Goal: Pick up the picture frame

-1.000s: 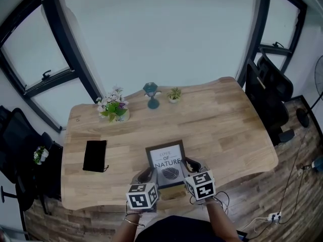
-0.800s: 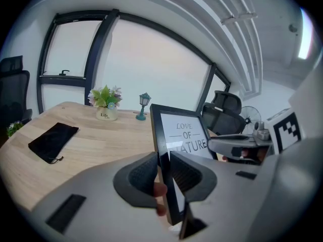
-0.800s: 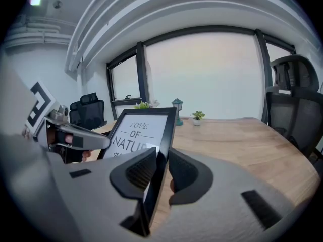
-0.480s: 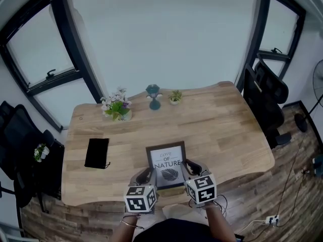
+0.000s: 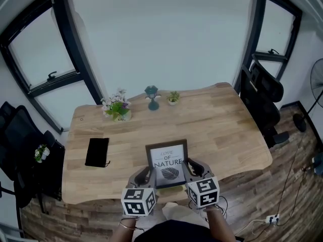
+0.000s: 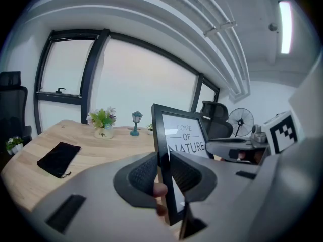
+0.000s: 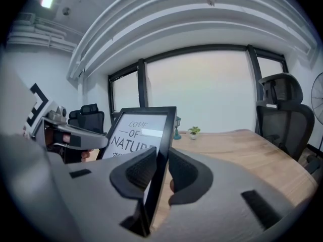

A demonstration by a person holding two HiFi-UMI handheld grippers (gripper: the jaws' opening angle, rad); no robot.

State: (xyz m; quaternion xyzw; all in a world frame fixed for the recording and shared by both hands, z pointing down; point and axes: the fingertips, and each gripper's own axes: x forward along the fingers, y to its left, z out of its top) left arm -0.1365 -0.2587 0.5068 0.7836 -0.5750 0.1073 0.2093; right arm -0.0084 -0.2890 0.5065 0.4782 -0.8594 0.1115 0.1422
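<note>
Two grippers, one item.

Head view: left gripper (image 5: 146, 172) and right gripper (image 5: 190, 165) clamp the picture frame (image 5: 167, 161) by its side rails, low down, over the near edge of the table (image 5: 227, 130). Print faces the camera and is legible. Bottom rail is hidden behind the marker cubes, so clearance can't be confirmed, but the frame looks lifted.

Left gripper view: both pads pressed on the frame's rail, near a lower corner. Frame stands roughly upright.

Right gripper view: same, jaws closed on the opposite rail.

Assessment: step in hand is the lift. Rec. keep both hands level w/ each other, equal squeeze, no twist across the frame. Grips sit low, so the top may tip; hold it leaning back.

Surface: pale wood planks, wavy edge, matte. Black pouch (image 5: 97, 152) at left. Flower pot (image 5: 117, 108), teal lantern (image 5: 152, 98) and small plant (image 5: 173, 98) along far edge. All well apart from the frame.

Room: dark-framed windows (image 5: 40, 59), office chair (image 5: 263, 96) at right, wood-look floor (image 5: 282, 185).
</note>
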